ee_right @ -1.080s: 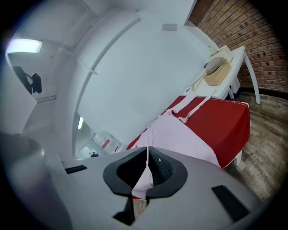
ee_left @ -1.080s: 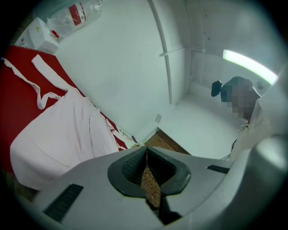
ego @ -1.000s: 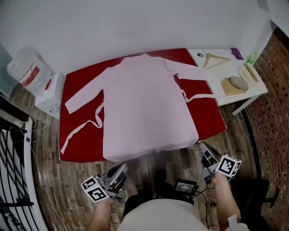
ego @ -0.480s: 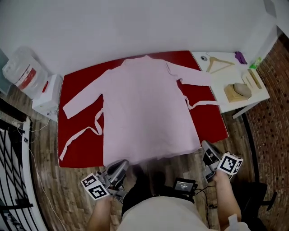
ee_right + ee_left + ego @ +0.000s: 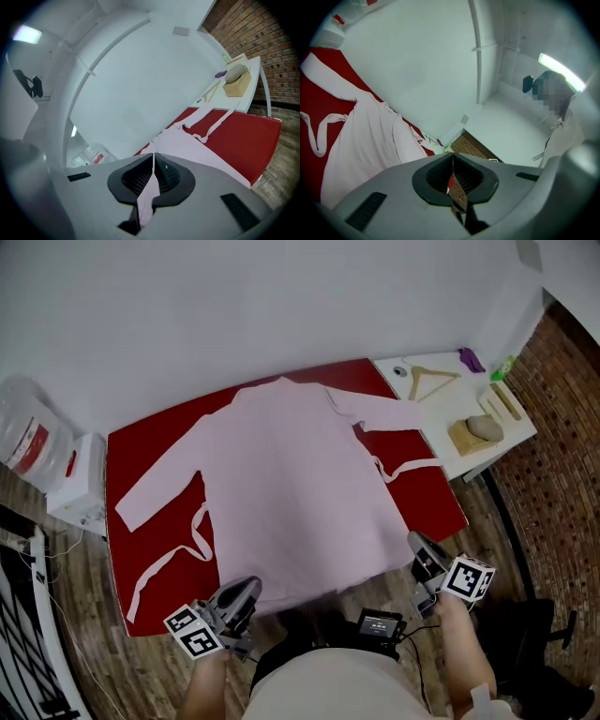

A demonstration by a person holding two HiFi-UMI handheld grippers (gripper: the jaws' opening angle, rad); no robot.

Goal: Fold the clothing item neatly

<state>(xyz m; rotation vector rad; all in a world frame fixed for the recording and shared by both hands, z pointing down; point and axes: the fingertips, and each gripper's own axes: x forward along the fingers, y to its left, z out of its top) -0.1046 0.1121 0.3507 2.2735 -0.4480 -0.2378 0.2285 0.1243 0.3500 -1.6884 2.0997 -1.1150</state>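
Bright, even light; fisheye edges warp and darken.

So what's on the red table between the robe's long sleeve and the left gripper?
The robe's belt, lying looped on the red table. The head view shows it between the sleeve and the left gripper.

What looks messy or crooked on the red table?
The pink robe lies flat, but its belt is untidy: one tie curls in a loose loop on the red table, the other trails onto the white side table. One sleeve's end also reaches over that table, and the hem hangs off the near edge.
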